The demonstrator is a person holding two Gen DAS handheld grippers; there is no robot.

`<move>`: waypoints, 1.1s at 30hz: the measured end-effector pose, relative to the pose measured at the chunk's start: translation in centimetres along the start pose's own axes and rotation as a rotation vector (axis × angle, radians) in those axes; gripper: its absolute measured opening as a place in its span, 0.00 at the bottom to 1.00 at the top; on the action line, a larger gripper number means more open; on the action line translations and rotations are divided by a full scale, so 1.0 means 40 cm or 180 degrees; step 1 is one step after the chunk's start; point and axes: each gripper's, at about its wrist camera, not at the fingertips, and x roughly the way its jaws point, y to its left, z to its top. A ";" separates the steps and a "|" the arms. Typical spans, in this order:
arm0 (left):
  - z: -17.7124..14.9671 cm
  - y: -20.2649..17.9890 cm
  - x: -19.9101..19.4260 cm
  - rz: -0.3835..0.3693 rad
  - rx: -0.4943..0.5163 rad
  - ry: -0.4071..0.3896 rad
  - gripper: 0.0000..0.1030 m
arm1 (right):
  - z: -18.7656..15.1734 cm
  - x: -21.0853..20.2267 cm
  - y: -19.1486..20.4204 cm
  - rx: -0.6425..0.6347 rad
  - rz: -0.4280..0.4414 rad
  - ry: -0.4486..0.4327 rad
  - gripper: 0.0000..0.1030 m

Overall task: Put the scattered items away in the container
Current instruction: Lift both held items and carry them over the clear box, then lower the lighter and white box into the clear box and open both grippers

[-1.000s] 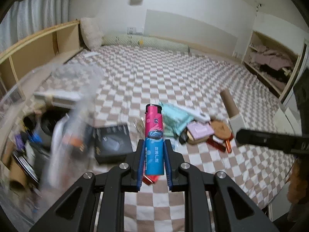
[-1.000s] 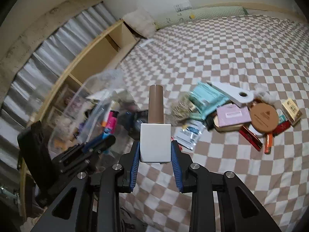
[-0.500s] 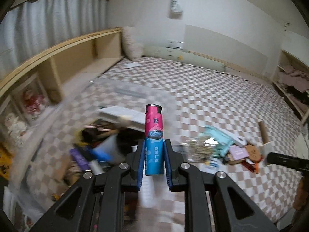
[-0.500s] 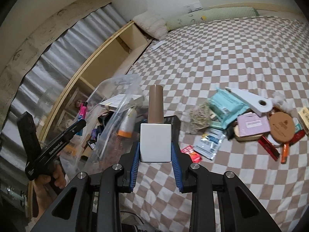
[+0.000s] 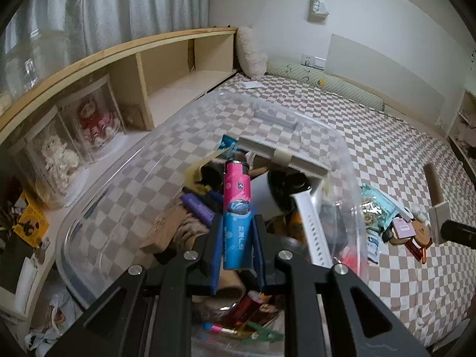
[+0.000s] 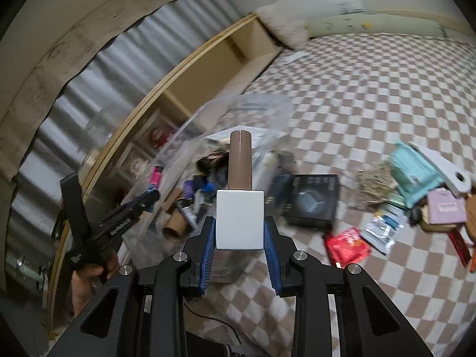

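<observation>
My left claw (image 5: 237,241) grips the lighter (image 5: 237,214) above the clear container (image 5: 125,196); right claw (image 6: 239,238) grips the white bottle (image 6: 239,218).

A pink and blue lighter (image 5: 237,214) stands upright, squeezed between two jaws, right above the clear plastic container (image 5: 125,178). The container sits on the checked bed and is full of small things. A white bottle with a brown cap (image 6: 240,205) is held upright too. More scattered items (image 6: 416,196) lie in a pile on the bed nearby.
</observation>
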 end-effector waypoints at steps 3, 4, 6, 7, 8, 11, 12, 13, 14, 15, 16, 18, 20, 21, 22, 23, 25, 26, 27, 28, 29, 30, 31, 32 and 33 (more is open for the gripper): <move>-0.010 0.029 -0.006 0.0080 -0.0033 -0.0002 0.18 | -0.001 0.027 0.037 -0.0074 0.0073 0.0057 0.31; -0.013 0.039 -0.008 0.0105 -0.0048 -0.0002 0.18 | -0.001 0.038 0.050 -0.0101 0.0099 0.0082 0.31; -0.020 0.059 -0.010 0.0105 -0.0106 0.0019 0.18 | -0.003 0.060 0.077 -0.0164 0.0148 0.0136 0.31; -0.024 0.068 -0.012 0.0104 -0.0138 0.0029 0.18 | -0.004 0.071 0.090 -0.0196 0.0170 0.0161 0.31; -0.026 0.075 -0.010 0.0110 -0.0159 0.0044 0.18 | -0.006 0.081 0.102 -0.0227 0.0191 0.0183 0.31; -0.034 0.086 -0.005 0.0124 -0.0183 0.0096 0.18 | -0.011 0.113 0.139 -0.0317 0.0257 0.0258 0.31; -0.037 0.087 -0.004 0.0123 -0.0175 0.0116 0.18 | -0.013 0.124 0.150 -0.0343 0.0280 0.0285 0.31; -0.038 0.088 -0.003 0.0121 -0.0171 0.0126 0.18 | -0.016 0.137 0.163 -0.0371 0.0304 0.0315 0.31; -0.039 0.089 -0.003 0.0121 -0.0172 0.0131 0.18 | -0.018 0.146 0.172 -0.0392 0.0321 0.0340 0.31; -0.040 0.091 -0.003 0.0117 -0.0175 0.0135 0.18 | -0.020 0.157 0.181 -0.0414 0.0339 0.0370 0.31; -0.041 0.092 -0.003 0.0113 -0.0178 0.0138 0.18 | -0.023 0.168 0.190 -0.0432 0.0357 0.0399 0.31; -0.045 0.096 -0.004 0.0112 -0.0183 0.0148 0.18 | -0.028 0.190 0.206 -0.0463 0.0390 0.0460 0.31; -0.051 0.104 -0.004 0.0115 -0.0198 0.0152 0.18 | -0.035 0.211 0.221 -0.0508 0.0410 0.0516 0.31; -0.053 0.108 -0.007 0.0118 -0.0207 0.0132 0.18 | -0.036 0.219 0.226 -0.0527 0.0413 0.0535 0.31; -0.054 0.112 -0.011 0.0135 -0.0211 0.0112 0.18 | -0.038 0.228 0.231 -0.0541 0.0418 0.0555 0.31; -0.055 0.113 -0.013 0.0162 -0.0203 0.0093 0.18 | -0.039 0.235 0.234 -0.0547 0.0423 0.0572 0.31; -0.057 0.117 -0.016 0.0202 -0.0188 0.0064 0.18 | -0.041 0.247 0.237 -0.0553 0.0426 0.0597 0.31; -0.057 0.118 -0.016 0.0201 -0.0191 0.0058 0.18 | -0.041 0.252 0.239 -0.0555 0.0424 0.0605 0.31; -0.057 0.119 -0.017 0.0197 -0.0195 0.0052 0.18 | -0.042 0.258 0.240 -0.0556 0.0422 0.0615 0.31; -0.057 0.118 -0.016 0.0197 -0.0193 0.0048 0.18 | -0.042 0.263 0.240 -0.0553 0.0422 0.0625 0.31; -0.057 0.117 -0.015 0.0200 -0.0190 0.0046 0.18 | -0.043 0.269 0.241 -0.0552 0.0420 0.0634 0.31; -0.058 0.116 -0.014 0.0205 -0.0179 0.0046 0.18 | -0.044 0.275 0.244 -0.0557 0.0414 0.0643 0.31; -0.058 0.115 -0.012 0.0210 -0.0166 0.0046 0.18 | -0.045 0.281 0.245 -0.0564 0.0408 0.0656 0.31; -0.059 0.114 -0.011 0.0211 -0.0156 0.0047 0.18 | -0.046 0.287 0.247 -0.0569 0.0400 0.0669 0.31; -0.059 0.113 -0.011 0.0208 -0.0157 0.0046 0.18 | -0.048 0.292 0.248 -0.0575 0.0391 0.0684 0.31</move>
